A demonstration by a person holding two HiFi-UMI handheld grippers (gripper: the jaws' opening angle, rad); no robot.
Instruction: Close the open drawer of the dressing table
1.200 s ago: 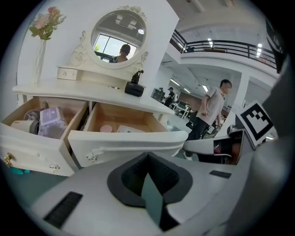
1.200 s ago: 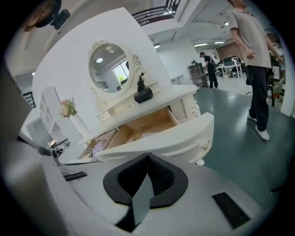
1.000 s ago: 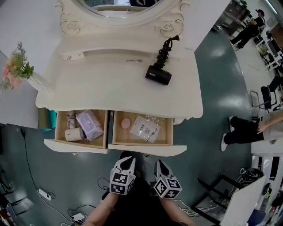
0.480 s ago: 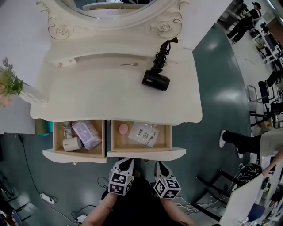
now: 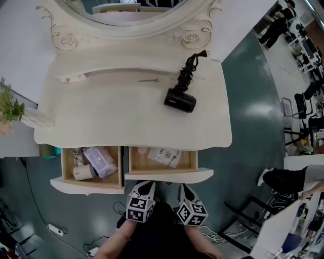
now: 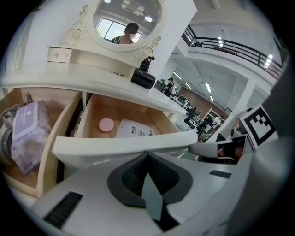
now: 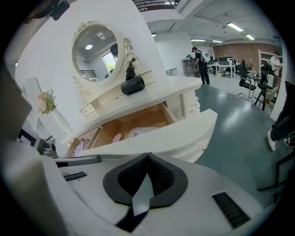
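Right-hand drawer [image 5: 169, 176] half hidden, mirror [image 5: 136, 12] cut off

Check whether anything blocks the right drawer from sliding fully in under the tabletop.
Nothing visible does. In the right drawer, the pink disc and flat packet lie low on its floor, below the tabletop. The left gripper and right gripper, both shut, are at its front with nothing between.

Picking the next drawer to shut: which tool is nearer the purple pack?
Left. The left tool is in front and right of the purple pack; the right tool is farther right.
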